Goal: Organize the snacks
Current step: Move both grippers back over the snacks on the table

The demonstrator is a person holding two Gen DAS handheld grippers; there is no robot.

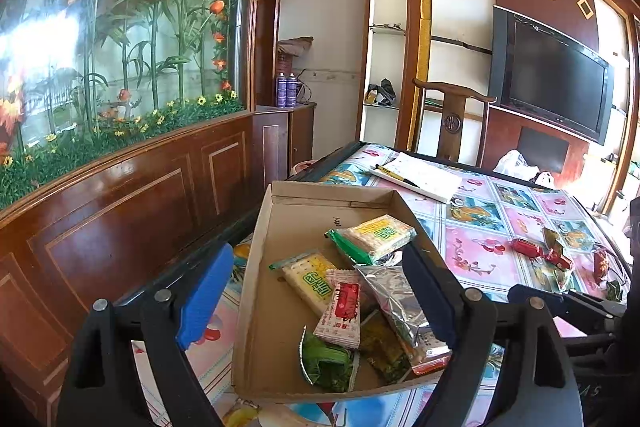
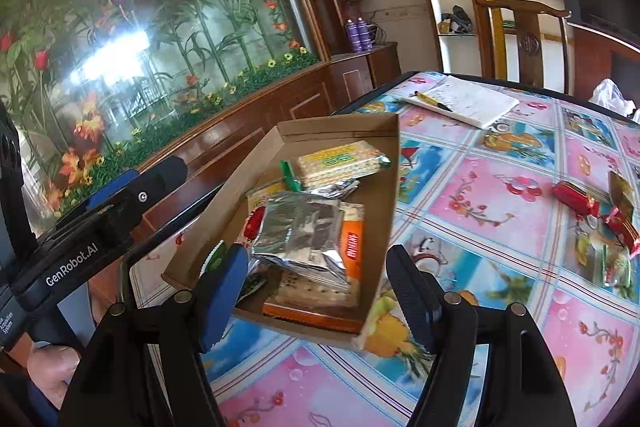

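A shallow cardboard tray (image 1: 260,267) (image 2: 384,187) sits at the table's left edge. In it lie two green-and-yellow cracker packs (image 1: 376,237) (image 2: 336,163), a pink-and-red sachet (image 1: 342,311), a silver foil packet (image 1: 394,301) (image 2: 304,231), an orange packet (image 2: 354,243) and a green packet (image 1: 324,359). Loose red wrapped candies (image 1: 528,247) (image 2: 576,201) and small green packets (image 2: 612,263) lie on the cloth to the right. My left gripper (image 1: 316,295) is open, straddling the tray's left wall, holding nothing. My right gripper (image 2: 318,291) is open over the tray's near end, with nothing gripped.
A patterned cloth covers the table (image 2: 480,187). A notebook with a pen (image 1: 420,175) (image 2: 468,101) lies at the far side, before a wooden chair (image 1: 452,115). A white plastic bag (image 1: 516,163) sits far right. Wood panelling (image 1: 120,219) runs close along the left.
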